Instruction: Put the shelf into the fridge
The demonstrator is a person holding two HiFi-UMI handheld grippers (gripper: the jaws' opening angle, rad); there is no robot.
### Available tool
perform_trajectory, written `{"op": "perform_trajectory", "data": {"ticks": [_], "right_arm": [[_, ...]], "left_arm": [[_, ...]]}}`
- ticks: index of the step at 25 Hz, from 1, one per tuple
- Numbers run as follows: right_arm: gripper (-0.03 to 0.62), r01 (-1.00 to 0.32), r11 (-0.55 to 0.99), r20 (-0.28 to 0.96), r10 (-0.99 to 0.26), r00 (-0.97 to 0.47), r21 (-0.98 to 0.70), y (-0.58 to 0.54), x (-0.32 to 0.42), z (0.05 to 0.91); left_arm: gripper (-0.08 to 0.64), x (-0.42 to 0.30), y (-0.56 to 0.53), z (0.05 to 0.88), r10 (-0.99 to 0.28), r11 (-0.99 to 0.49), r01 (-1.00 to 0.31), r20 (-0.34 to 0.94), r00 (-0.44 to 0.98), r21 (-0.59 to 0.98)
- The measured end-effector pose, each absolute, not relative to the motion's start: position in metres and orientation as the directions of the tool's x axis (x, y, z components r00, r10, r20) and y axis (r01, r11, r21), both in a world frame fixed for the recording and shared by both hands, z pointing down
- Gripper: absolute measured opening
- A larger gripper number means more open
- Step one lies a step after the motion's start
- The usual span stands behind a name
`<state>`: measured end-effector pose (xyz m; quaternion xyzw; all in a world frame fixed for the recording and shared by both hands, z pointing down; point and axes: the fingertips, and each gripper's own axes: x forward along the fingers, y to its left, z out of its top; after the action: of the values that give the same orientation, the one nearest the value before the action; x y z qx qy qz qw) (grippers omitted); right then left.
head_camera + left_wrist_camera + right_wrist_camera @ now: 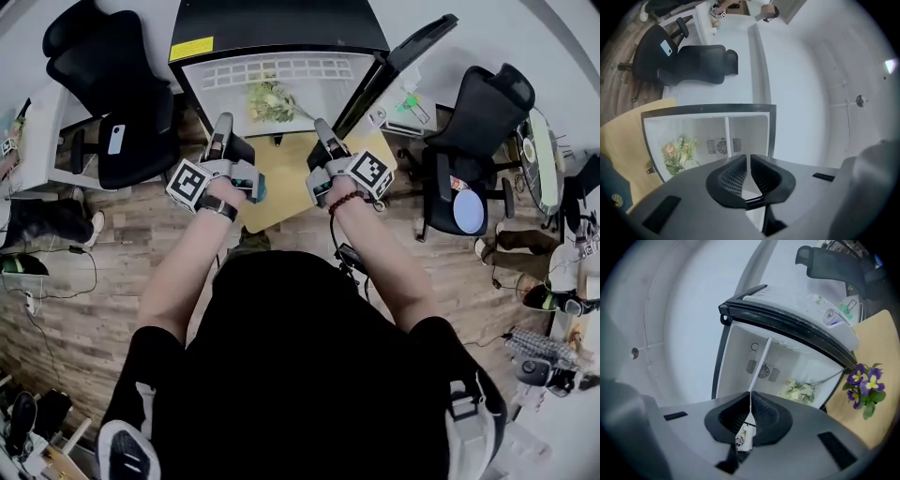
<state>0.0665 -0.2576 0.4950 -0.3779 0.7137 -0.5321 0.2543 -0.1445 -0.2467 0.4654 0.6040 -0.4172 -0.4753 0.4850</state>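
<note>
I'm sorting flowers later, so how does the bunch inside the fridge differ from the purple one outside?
The pale bunch is cream and green and lies inside the fridge; the purple flowers are vivid and sit outside it, by the yellow table. Both have green leaves.

bright even light, strong fisheye bending, dark vignetted corners
</note>
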Motion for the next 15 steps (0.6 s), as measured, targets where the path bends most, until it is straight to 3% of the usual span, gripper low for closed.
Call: {"op": "perform_trajectory", "data": {"ticks": [9, 12, 15], "right_arm": [[0.006, -0.298, 0.147, 0.088, -0.755, -0.650, -0.943, -0.203, 0.063, 0.502], [0.006, -0.339, 0.207, 0.071, -0.755, -0.652, -0.918, -0.192, 0.066, 0.491], [0.006, -0.485, 0.372, 0.060, -0.742, -0.668, -0.792, -0.181, 0.067, 0.470]], "left_arm": [[0.037, -0.139, -0.194, 0.470, -0.972, -0.161, 0.007, -0.160, 0.170, 0.987], [0.035, -0.136, -0.181, 0.457, -0.961, -0.212, -0.091, -0.191, 0.198, 0.973], [0.032, -0.133, -0.167, 0.435, -0.939, -0.297, -0.294, -0.223, 0.261, 0.908]]}}
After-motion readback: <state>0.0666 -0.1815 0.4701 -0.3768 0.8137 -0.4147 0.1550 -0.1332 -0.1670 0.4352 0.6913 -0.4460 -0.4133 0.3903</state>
